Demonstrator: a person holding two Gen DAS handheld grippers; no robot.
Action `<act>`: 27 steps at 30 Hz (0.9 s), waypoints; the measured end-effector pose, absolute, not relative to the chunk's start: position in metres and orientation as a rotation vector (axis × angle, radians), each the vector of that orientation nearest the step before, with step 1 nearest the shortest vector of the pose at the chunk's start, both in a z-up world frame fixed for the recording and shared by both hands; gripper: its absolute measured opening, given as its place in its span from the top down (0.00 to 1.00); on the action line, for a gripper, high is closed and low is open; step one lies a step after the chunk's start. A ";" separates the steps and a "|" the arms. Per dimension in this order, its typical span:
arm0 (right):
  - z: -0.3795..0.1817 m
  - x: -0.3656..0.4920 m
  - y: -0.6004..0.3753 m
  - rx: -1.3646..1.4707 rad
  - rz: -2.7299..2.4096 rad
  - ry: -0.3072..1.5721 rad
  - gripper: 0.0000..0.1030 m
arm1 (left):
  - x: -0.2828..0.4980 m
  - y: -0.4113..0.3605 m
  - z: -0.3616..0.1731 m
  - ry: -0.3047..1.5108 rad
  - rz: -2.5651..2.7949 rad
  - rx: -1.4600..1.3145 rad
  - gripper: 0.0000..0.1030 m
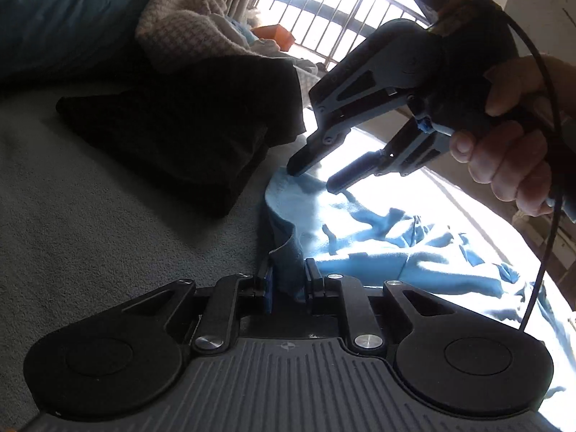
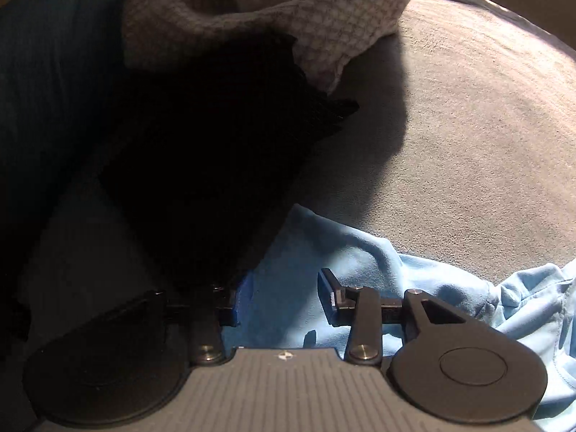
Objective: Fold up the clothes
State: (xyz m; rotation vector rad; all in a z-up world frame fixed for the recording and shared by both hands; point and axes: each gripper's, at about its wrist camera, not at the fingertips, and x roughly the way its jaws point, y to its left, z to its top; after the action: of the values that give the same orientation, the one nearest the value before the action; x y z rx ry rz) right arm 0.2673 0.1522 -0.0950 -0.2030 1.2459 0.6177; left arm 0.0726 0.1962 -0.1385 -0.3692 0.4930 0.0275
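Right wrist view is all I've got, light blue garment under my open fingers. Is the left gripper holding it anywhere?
Observer: Yes. In the left wrist view the left gripper is closed on a bunched fold of the light blue garment.
Operator: How close is my right gripper to the cloth?
Observer: From the left camera, the right gripper hangs open, one fingertip at the garment's far edge.
Operator: What's beyond the garment on that side?
Observer: A barred window, very bright, with an orange box near it.
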 end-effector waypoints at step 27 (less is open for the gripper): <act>-0.123 0.273 0.180 -0.216 0.495 1.282 0.59 | 0.083 0.226 -0.140 0.629 0.007 -0.591 0.60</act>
State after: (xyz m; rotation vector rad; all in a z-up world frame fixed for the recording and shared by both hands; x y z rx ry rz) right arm 0.2731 0.1797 -0.1233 -0.2161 1.2816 0.4950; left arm 0.0831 0.2260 -0.1403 -0.5914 0.6295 0.0066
